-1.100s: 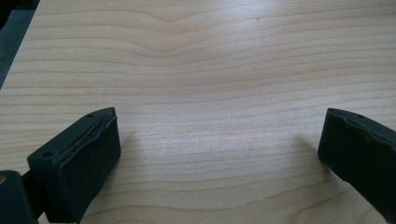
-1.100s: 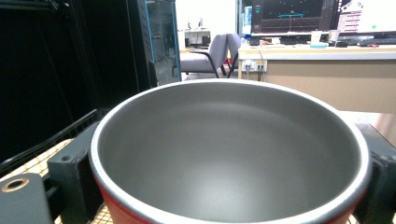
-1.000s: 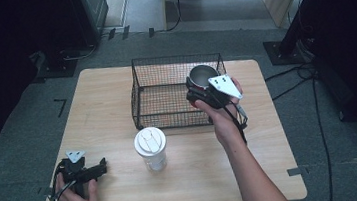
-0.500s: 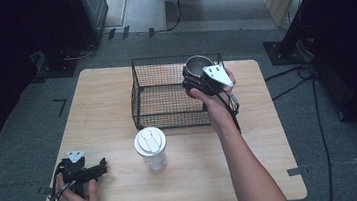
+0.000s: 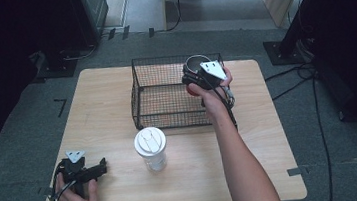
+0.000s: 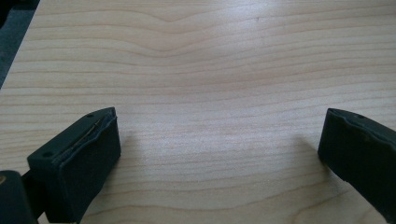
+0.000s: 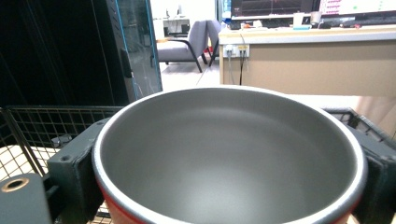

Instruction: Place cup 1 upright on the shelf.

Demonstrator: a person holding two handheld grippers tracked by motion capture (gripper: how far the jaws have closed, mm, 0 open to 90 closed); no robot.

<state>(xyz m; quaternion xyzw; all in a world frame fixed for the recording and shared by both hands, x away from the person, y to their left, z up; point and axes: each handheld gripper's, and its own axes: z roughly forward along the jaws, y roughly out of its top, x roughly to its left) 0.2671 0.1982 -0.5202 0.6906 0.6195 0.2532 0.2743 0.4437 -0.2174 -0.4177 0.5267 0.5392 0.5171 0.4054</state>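
A bowl (image 5: 196, 62), red outside and grey inside, hangs over the far right corner of the black wire basket (image 5: 138, 92), with my right gripper (image 5: 194, 72) shut on it. In the right gripper view the bowl (image 7: 229, 154) sits between the two jaws, mouth up and empty, and the right gripper (image 7: 229, 186) presses on its sides. My left gripper (image 5: 102, 165) rests at the table's front left, open. In the left gripper view its fingers (image 6: 79, 163) stand wide apart over bare wood, and nothing lies in the left gripper (image 6: 219, 158).
A clear cup with a white lid (image 5: 151, 148) stands upright in front of the basket, near the middle of the wooden table (image 5: 101, 103). The basket's mesh wall (image 7: 42, 126) lies just under the bowl. Cables run over the floor at the right.
My right hand has carried the bowl farther back, towards the basket's far right corner. The left gripper and the cup have stayed where they were.
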